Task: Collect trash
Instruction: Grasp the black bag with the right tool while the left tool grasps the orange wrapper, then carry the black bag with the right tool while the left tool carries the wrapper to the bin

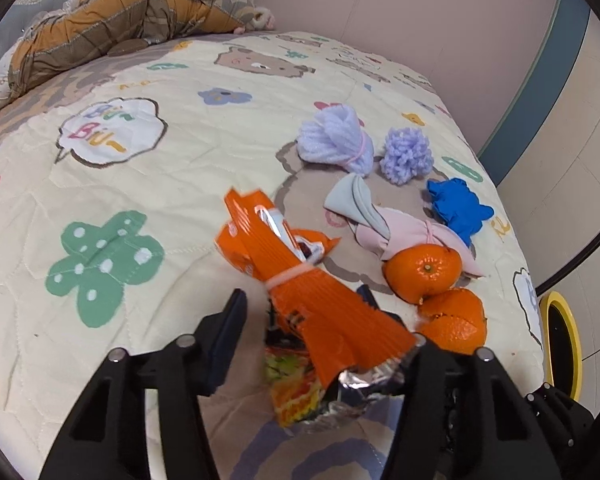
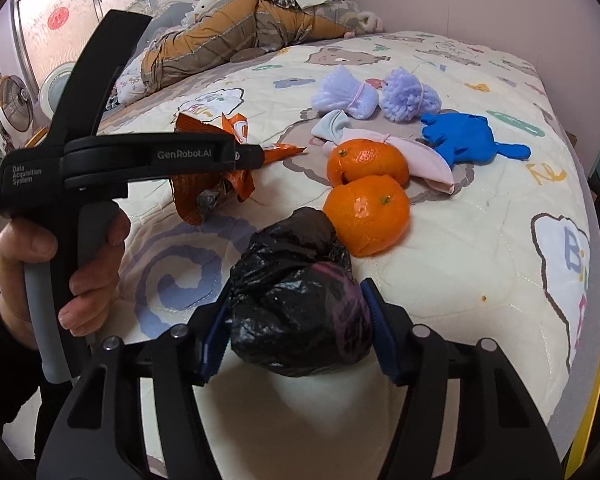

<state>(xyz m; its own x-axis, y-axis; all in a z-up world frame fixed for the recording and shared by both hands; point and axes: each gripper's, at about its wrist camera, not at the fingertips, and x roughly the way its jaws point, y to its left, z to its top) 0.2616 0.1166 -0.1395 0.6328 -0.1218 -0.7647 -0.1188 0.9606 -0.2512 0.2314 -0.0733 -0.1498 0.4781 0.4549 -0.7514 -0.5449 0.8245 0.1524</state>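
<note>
An orange snack wrapper [image 1: 296, 276] tied with a white band lies on the quilt between my left gripper's [image 1: 304, 312] fingers; the jaws stand open around it, the right finger hidden behind it. The wrapper also shows in the right wrist view [image 2: 216, 168] beside the left gripper [image 2: 256, 156]. My right gripper [image 2: 296, 312] is shut on a crumpled black trash bag [image 2: 296, 296]. Two pieces of orange peel [image 2: 366, 196] lie just beyond the bag; they also show in the left wrist view [image 1: 440, 288].
On the bed quilt [image 2: 480, 240] lie two lilac yarn bundles [image 2: 380, 96], a blue glove [image 2: 468, 136] and a pink-and-grey sock bundle [image 2: 400, 152]. A pile of bedding [image 2: 240, 28] sits at the far end. A yellow-rimmed bin [image 1: 560, 344] stands off the bed's right edge.
</note>
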